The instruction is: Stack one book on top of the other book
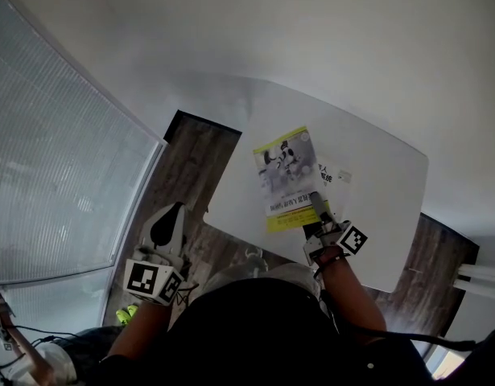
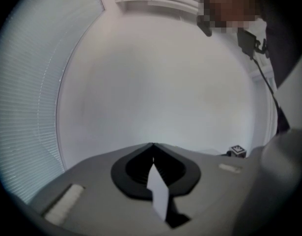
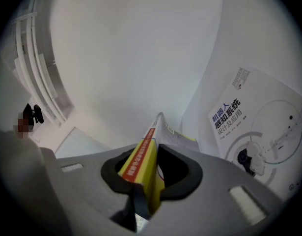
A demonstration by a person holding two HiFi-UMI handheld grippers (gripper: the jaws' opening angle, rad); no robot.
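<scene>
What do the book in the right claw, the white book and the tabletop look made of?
The yellow-spined book: paper, with a printed card cover, likely coated; thin soft spine. The white book: printed paper cover, smooth, slight sheen. The table: smooth white top, matt, seamless; probably laminate or painted board, cannot tell which.
</scene>
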